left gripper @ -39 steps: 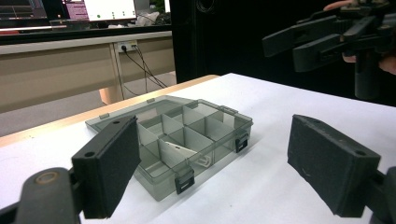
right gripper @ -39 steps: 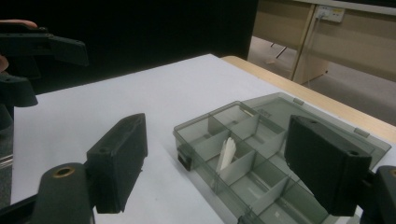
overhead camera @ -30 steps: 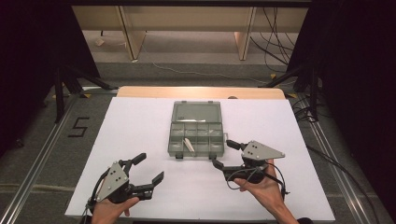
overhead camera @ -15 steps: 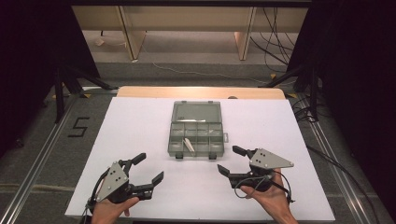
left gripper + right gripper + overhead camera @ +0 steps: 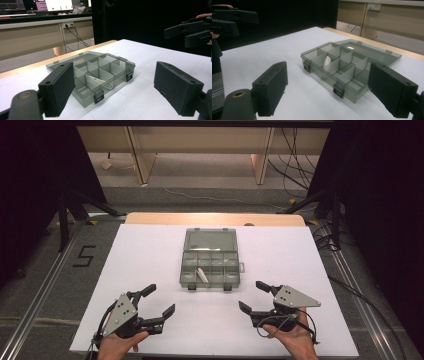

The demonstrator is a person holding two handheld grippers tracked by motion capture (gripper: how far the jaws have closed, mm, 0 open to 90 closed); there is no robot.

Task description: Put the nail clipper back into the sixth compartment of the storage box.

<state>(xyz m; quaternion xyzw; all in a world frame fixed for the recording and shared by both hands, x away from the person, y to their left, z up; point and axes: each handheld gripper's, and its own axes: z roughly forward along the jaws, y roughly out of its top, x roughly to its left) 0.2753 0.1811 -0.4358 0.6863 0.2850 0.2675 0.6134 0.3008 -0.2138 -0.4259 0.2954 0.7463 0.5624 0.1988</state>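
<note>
A grey see-through compartment box (image 5: 210,264) lies open in the middle of the white table (image 5: 150,250), its lid flat behind it. A small white piece (image 5: 202,276) rests in a front compartment, also visible in the left gripper view as the white piece (image 5: 96,80) and in the right gripper view as the white piece (image 5: 327,60). My left gripper (image 5: 159,301) is open near the front left edge, well short of the box (image 5: 95,72). My right gripper (image 5: 253,296) is open at the front right, apart from the box (image 5: 347,65). Both hold nothing.
The table's wooden far edge (image 5: 215,218) borders a floor with cables (image 5: 295,150) and desk legs (image 5: 140,160). A "5" mark (image 5: 84,256) sits on the floor to the left. Metal rails (image 5: 45,285) run along both sides of the table.
My right gripper has drawn back toward the front edge and slightly right, away from the box. The left gripper has stayed put.
</note>
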